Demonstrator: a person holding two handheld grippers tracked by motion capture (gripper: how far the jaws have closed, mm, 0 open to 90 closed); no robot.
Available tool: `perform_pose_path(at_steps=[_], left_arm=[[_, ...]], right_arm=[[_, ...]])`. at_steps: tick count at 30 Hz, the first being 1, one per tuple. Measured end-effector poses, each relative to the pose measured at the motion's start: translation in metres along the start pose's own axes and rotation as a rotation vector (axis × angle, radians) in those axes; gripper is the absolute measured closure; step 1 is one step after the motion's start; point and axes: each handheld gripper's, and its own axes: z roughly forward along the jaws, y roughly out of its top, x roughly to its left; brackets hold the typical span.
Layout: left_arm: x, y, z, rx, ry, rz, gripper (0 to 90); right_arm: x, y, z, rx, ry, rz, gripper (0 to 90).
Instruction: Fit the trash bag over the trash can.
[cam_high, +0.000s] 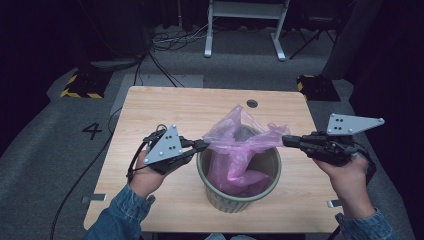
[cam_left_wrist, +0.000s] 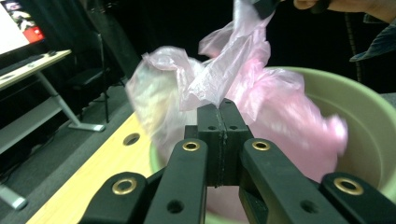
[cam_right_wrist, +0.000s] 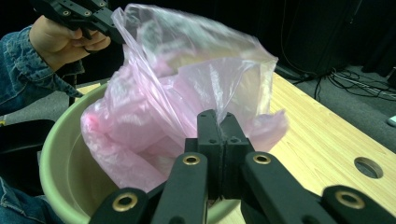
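Lining bin w/ bag — partway done.
Left gripper (cam_high: 202, 145) & right gripper (cam_high: 286, 140) each clamped pink bag (cam_high: 240, 150) edges; bag sat in green bin (cam_high: 235, 197) — rim not yet covered.

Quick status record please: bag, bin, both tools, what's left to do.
bag: pink plastic bag, lower part inside the bin, top edge lifted above the rim
bin: green bin, upright on the wooden table
left tool: left tool shut on the bag's left edge
right tool: right tool shut on the bag's right edge
left to do: bag mouth not yet folded over the rim
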Motion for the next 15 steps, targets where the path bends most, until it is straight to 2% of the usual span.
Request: perform_pose_path(at_steps=[4, 8, 12, 15], left_arm=[[0.007, -0.010, -0.016, -0.014, -0.001, -0.031, 89.6], [0.014, -0.022, -0.032, -0.014, 0.018, -0.068, 89.6], [0.023, -0.035, -0.048, -0.014, 0.027, -0.115, 89.6], [0.026, -0.043, -0.057, -0.026, 0.018, -0.135, 89.6]], right_arm=[[-0.002, -0.003, -0.008, -0.005, -0.013, 0.005, 90.0], [-0.005, -0.008, -0.018, -0.013, -0.033, 0.014, 90.0], [-0.009, -0.016, -0.027, -0.020, -0.047, 0.040, 90.0], [-0.011, -0.022, -0.034, -0.018, -0.059, 0.056, 90.0]])
